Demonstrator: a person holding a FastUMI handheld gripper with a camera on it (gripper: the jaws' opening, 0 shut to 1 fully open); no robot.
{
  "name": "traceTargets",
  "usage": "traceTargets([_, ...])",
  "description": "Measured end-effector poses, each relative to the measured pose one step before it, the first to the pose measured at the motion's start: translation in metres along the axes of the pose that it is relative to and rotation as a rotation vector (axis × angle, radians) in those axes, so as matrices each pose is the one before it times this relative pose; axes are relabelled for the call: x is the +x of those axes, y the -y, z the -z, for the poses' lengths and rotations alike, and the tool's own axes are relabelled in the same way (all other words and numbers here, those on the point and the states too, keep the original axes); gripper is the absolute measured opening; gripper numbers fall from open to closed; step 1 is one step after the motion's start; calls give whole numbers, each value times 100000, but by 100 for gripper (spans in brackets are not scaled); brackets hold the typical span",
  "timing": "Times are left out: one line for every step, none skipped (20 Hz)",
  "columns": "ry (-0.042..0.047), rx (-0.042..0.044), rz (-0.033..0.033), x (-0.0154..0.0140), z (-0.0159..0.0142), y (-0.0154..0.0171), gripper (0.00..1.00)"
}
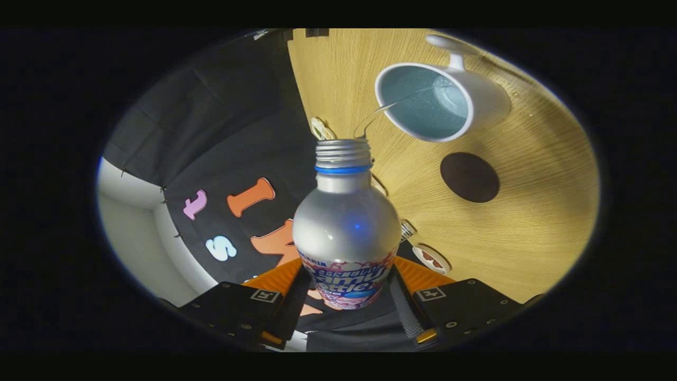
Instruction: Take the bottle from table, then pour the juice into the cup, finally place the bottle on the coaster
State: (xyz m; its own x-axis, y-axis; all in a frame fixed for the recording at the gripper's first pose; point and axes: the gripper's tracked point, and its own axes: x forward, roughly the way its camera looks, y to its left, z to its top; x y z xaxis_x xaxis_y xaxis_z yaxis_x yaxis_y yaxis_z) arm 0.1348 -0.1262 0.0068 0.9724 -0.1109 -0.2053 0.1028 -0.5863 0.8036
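My gripper (346, 301) is rolled well over to one side, so the counter (529, 227) stands like a wall beside it. Both fingers (407, 309) press on the lower body of the bottle (346, 233), one on each flank, clamped tight with no gap showing. The bottle juts straight ahead from between them, neck pointing away from me.

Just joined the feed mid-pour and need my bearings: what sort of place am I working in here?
Most likely a staged recording booth, not a real kitchen: a wood-grain table backed by a black cloth wall. On it stand a white cup and a dark coaster. The gripper holds the bottle, tilted and pouring.
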Motion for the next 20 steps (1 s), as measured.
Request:
traceTargets([-174,48,-57,168,160,-55,77])
traceTargets([8,319,-100,19,-97,-36,77])
traceTargets([73,580,10,116,-26,-83,77])
traceTargets([61,558,94,-80,-32,-7,77])
traceTargets([198,451,-109,-143,-25,14,77])
traceTargets([87,456,-24,-64,-57,-89,77])
traceTargets([202,437,-152,-43,-120,-19,77])
traceTargets([124,383,-85,-15,-52,-132,77])
traceTargets([78,483,-106,3,-43,-22,77])
traceTargets([49,429,-51,-12,-82,-93,77])
traceTargets([5,332,66,-5,-17,54,77])
traceTargets([-17,165,264,144,105,-5,77])
traceTargets([78,-44,67,15,64,-80,77])
traceTargets([-9,180,-67,-63,-1,-53,77])
traceTargets([51,248,-425,32,-163,-52,77])
traceTargets([-16,187,-376,29,16,-237,77])
traceTargets([109,299,-462,18,-48,-172,78])
traceTargets([203,390,-180,-222,-35,-15,78])
traceTargets([320,478,7,-71,-164,94,77])
traceTargets([288,652,-114,-56,-26,-112,77])
